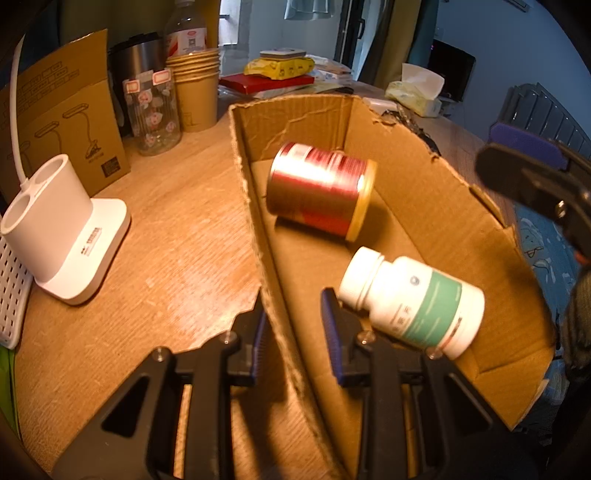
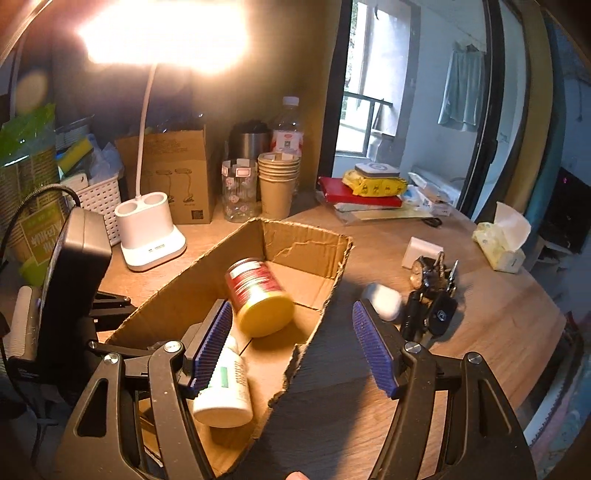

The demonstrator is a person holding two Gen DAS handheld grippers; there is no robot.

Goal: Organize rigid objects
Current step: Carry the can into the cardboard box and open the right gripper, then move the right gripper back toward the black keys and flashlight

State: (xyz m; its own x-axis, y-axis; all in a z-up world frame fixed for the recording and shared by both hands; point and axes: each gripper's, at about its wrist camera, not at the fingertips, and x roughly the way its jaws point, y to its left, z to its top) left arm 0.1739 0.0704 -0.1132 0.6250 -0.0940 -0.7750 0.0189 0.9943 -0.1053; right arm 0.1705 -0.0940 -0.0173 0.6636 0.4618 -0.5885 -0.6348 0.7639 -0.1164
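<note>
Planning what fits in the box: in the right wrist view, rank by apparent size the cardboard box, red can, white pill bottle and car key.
1. cardboard box
2. red can and white pill bottle: alike; the bottle is nearer and partly hidden
3. car key

Wood-grain bench [image 2: 461,295] under a lit desk lamp [image 2: 155,33] that totally blows out the top left. Behind it there's a window [image 2: 364,92] with daylight coming in, pale blue walls [image 1: 509,33], and clothes hanging [image 2: 463,88] by a dark door frame.
</note>
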